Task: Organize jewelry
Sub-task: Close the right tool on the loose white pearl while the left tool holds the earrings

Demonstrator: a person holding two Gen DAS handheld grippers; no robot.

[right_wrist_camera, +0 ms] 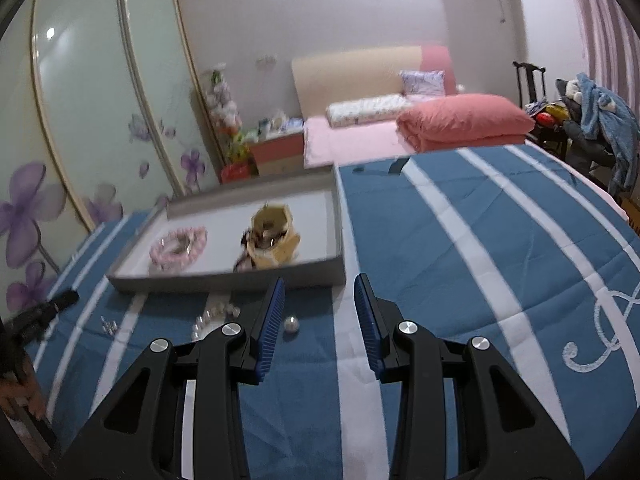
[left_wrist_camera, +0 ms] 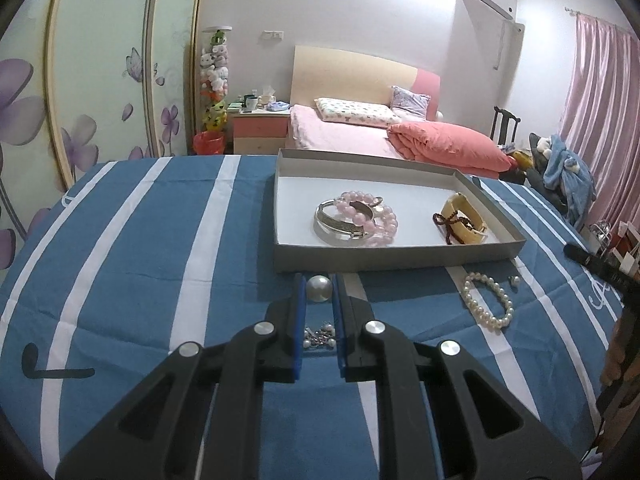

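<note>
- Currently, the left gripper [left_wrist_camera: 318,280] sits at lower centre of the left wrist view, its blue pads drawn close and clamped on a large pearl stud [left_wrist_camera: 319,288].
- Just below that, a small cluster of pearl earrings [left_wrist_camera: 319,336] lies on the blue striped cloth [left_wrist_camera: 160,240], between the gripper's fingers.
- A grey tray [left_wrist_camera: 400,260] occupies mid-frame. It holds a pink bead bracelet [left_wrist_camera: 374,216] lying across a silver bangle [left_wrist_camera: 336,224], with a yellow bangle [left_wrist_camera: 468,220] and a dark bead string [left_wrist_camera: 446,224] towards its right side.
- A white pearl bracelet [left_wrist_camera: 488,300] rests on the cloth at right, outside the tray, near its front wall.
- The right gripper [right_wrist_camera: 320,288] is at lower centre of the blurred right wrist view, its tongs apart with only cloth between them.
- A round pearl piece [right_wrist_camera: 291,324] lies just beside its left pad.
</note>
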